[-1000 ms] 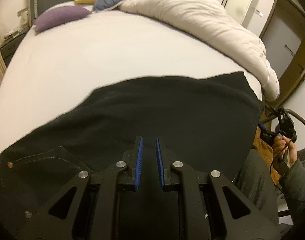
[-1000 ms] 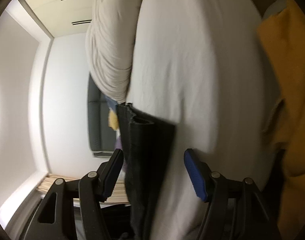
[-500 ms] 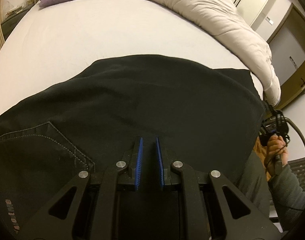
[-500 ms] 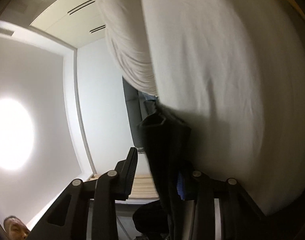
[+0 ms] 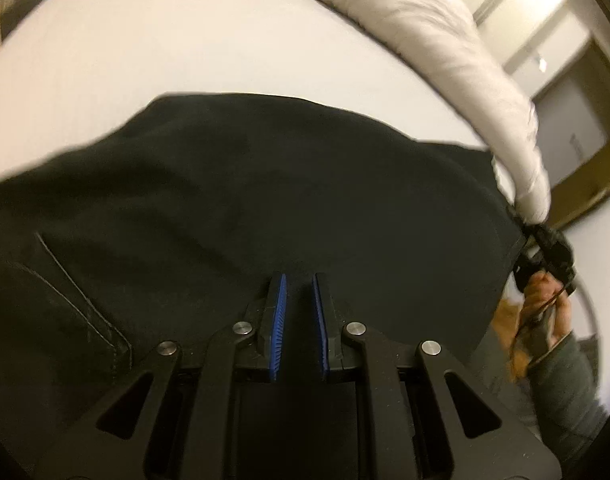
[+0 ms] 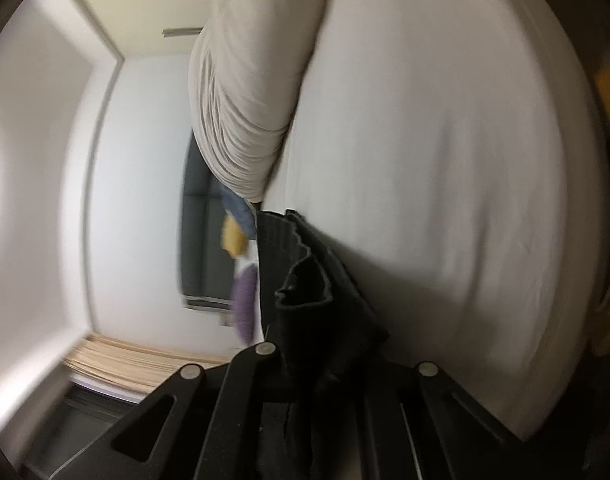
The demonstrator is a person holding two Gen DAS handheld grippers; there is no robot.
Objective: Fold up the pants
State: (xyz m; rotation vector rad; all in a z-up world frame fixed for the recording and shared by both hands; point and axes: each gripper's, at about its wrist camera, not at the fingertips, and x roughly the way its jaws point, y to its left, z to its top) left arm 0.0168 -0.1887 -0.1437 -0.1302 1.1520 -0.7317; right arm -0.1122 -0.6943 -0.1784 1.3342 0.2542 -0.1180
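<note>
Black pants (image 5: pixel 265 192) lie spread across the white bed, a stitched back pocket (image 5: pixel 77 292) at the left. My left gripper (image 5: pixel 298 280) is shut on the near edge of the pants, its blue pads close together with dark cloth between them. My right gripper (image 5: pixel 545 256) shows at the pants' right end, held in a hand. In the right wrist view the camera is rolled sideways; that gripper (image 6: pixel 317 340) is shut on the pants (image 6: pixel 305 280), whose hem bunches up out of it. Its fingertips are hidden by the cloth.
The white bed sheet (image 5: pixel 145 48) stretches beyond the pants. A cream duvet (image 5: pixel 445 40) is heaped along the far right side. Purple and yellow pillows (image 6: pixel 243 296) lie at the headboard. A door and wardrobe stand at the right.
My right gripper has closed on the pants' hem end. My left gripper stays shut and has moved forward over the bed, so the pants fill more of its view.
</note>
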